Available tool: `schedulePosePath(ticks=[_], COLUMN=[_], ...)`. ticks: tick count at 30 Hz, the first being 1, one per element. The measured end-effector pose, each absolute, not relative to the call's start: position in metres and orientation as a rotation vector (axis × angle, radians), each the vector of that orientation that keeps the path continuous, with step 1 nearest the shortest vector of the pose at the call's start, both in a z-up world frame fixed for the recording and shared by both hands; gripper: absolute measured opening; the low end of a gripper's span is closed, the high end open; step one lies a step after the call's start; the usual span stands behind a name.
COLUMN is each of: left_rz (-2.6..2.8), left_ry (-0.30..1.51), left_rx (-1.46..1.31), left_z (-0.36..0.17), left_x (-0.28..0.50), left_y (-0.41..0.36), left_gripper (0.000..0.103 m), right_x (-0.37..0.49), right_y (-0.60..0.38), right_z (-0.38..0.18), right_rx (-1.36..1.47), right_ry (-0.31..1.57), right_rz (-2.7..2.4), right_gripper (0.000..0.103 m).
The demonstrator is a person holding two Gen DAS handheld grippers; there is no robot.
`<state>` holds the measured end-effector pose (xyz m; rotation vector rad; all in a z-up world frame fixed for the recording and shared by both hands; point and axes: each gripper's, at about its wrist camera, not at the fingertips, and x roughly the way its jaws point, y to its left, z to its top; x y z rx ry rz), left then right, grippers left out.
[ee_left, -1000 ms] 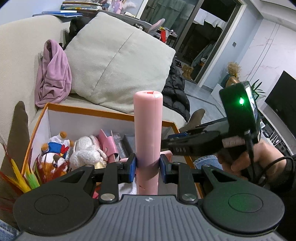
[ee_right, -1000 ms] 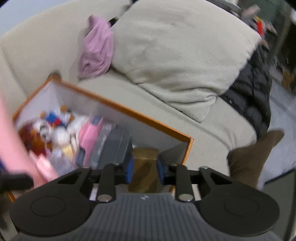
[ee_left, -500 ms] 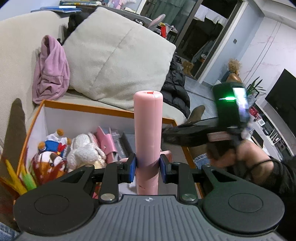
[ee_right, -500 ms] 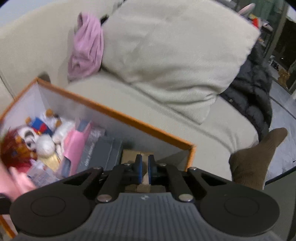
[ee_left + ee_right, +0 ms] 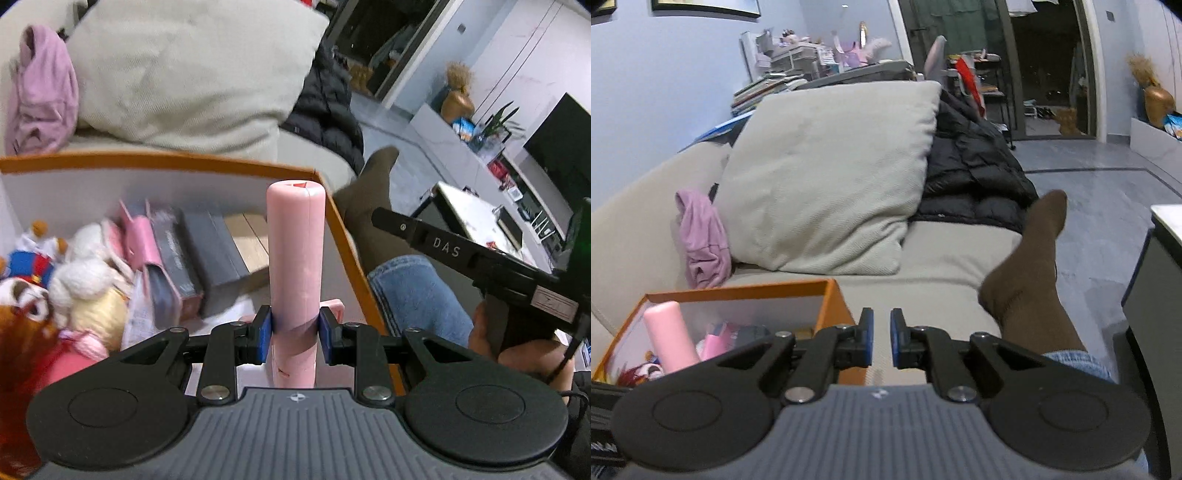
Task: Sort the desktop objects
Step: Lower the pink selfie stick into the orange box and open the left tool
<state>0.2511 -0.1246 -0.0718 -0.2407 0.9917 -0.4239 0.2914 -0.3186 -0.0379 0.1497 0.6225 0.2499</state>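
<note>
My left gripper (image 5: 294, 332) is shut on an upright pink cylinder (image 5: 295, 258) and holds it over the right part of the orange-rimmed storage box (image 5: 155, 162). The box holds plush toys (image 5: 85, 284), a pink case (image 5: 142, 251) and dark grey boxes (image 5: 214, 251). The cylinder (image 5: 666, 336) and the box (image 5: 834, 306) also show at the lower left of the right wrist view. My right gripper (image 5: 880, 341) is empty, its pads a narrow gap apart, to the right of the box above the sofa seat. It shows from the side in the left wrist view (image 5: 461, 254).
The box sits on a beige sofa (image 5: 923, 258) with a large cushion (image 5: 831, 177), a pink cloth (image 5: 701, 243) and a black jacket (image 5: 971, 177). A leg in a brown sock (image 5: 1027, 273) and jeans lies right of the box. A low table (image 5: 476, 214) stands at right.
My right gripper shut, drew back out of the box to the right and lifted, and its pads have parted slightly. My left gripper moved the pink cylinder closer over the box.
</note>
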Motion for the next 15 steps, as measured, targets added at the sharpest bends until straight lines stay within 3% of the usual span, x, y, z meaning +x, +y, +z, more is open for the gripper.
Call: schedulePosePath(ticks=[15], left_rz=[-0.413], left_ry=[1.08], left_rx=[-0.25], left_z=[-0.111], left_x=[0.274], left_y=[-0.137], left_gripper=[0.03], right_x=[0.29], right_y=[-0.317], right_z=[-0.051], right_rx=[0.152], right_ry=[0.648], right_rz=[0.231], right_gripper=[0.011])
